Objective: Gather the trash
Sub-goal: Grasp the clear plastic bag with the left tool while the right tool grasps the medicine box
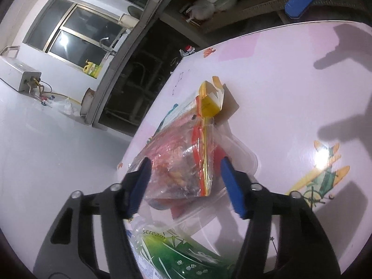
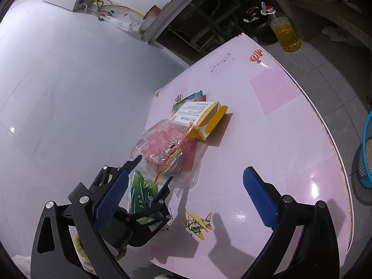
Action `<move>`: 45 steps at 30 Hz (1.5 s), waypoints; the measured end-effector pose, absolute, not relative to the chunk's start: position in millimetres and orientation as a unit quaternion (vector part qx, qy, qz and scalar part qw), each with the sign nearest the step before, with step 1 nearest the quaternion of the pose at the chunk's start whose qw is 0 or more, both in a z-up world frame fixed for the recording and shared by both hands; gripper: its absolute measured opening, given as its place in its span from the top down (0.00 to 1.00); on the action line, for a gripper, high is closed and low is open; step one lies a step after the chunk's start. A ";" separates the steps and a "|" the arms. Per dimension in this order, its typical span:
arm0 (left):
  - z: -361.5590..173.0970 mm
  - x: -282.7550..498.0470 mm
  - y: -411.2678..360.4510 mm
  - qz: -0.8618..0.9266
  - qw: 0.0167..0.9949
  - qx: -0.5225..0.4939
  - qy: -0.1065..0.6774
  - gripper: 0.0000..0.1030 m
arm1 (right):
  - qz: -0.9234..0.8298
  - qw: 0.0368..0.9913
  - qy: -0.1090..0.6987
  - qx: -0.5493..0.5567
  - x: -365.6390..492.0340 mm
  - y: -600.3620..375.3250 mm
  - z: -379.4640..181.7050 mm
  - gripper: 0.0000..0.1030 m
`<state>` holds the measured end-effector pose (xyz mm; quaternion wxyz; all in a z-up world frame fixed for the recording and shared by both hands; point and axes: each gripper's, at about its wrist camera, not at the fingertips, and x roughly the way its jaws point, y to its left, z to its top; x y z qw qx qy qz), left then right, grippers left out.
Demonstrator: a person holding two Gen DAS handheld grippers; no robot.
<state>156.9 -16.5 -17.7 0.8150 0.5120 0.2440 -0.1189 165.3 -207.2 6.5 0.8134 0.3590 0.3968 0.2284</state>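
A heap of trash lies on the pink table (image 2: 279, 116). It holds a yellow-and-white carton (image 2: 202, 118) (image 1: 209, 102), a clear bag of red scraps (image 2: 162, 146) (image 1: 172, 167), a clear plastic tray (image 2: 193, 176) (image 1: 241, 153) under the bag, and a green wrapper (image 2: 139, 190) (image 1: 176, 253). My left gripper (image 1: 185, 160) (image 2: 155, 167) straddles the near end of the clear bag. Its jaws stand half apart; the left pad brushes the bag and the right pad shows a gap. My right gripper (image 2: 187, 171) hangs wide open behind the left one, holding nothing.
The table's left edge runs along a white wall (image 2: 69, 93). On the floor beyond the far edge stands a bottle of yellow oil (image 2: 284, 32). A blue basket (image 2: 367, 153) sits on the floor to the right. An airplane sticker (image 2: 197, 223) marks the near tabletop.
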 end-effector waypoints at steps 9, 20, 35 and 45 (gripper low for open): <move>-17.0 148.9 -13.8 -0.117 0.811 0.526 0.229 0.88 | 0.228 0.816 0.396 0.355 161.2 -207.5 8.6 0.07; 13.7 139.5 5.3 -0.081 0.858 0.471 0.188 1.00 | 0.230 0.815 0.398 0.353 165.4 -205.5 8.9 0.08; 73.4 149.4 44.3 -0.008 0.933 0.333 0.137 1.00 | 0.251 0.766 0.408 0.429 242.5 -205.7 1.0 0.25; 80.5 152.4 57.4 0.010 0.940 0.311 0.137 1.00 | 0.238 0.864 0.433 0.091 329.6 -133.8 33.0 0.15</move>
